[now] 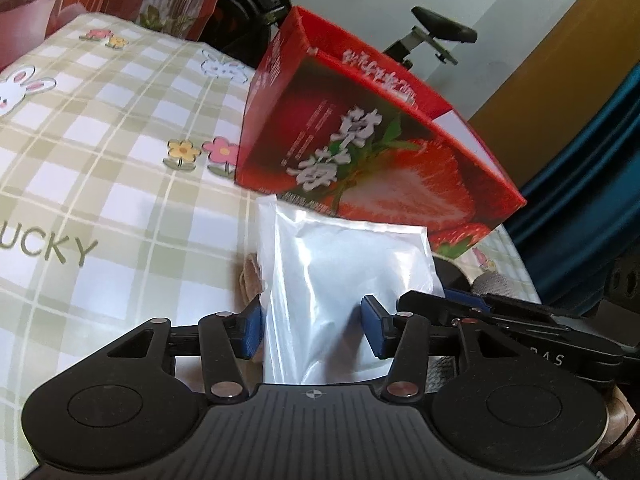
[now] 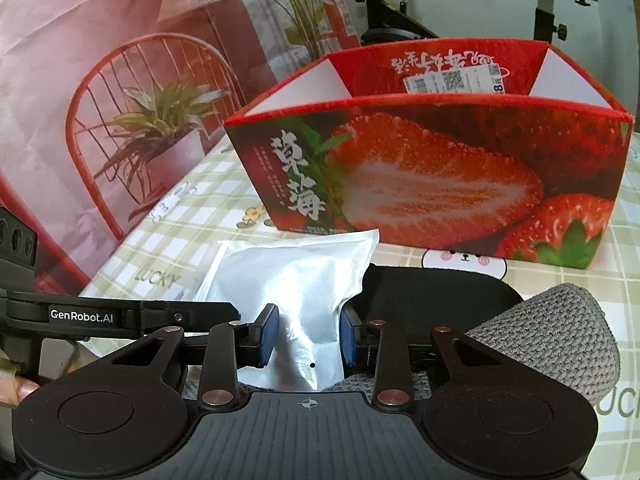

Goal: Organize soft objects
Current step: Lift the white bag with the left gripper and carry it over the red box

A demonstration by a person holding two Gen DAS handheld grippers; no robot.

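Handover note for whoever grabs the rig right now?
Left tool: on the white plastic pouch, pads at both sides.
Right tool: pinching the same pouch at its near end.
Strawberry box: open-topped, just behind the pouch on the checked tablecloth.
Grey knit item and a black soft item lie to the right.
Done: nothing seen boxed.
Left: box pouch, then others.

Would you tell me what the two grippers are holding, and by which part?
Both the left gripper and the right gripper pinch the white plastic pouch at its near end.
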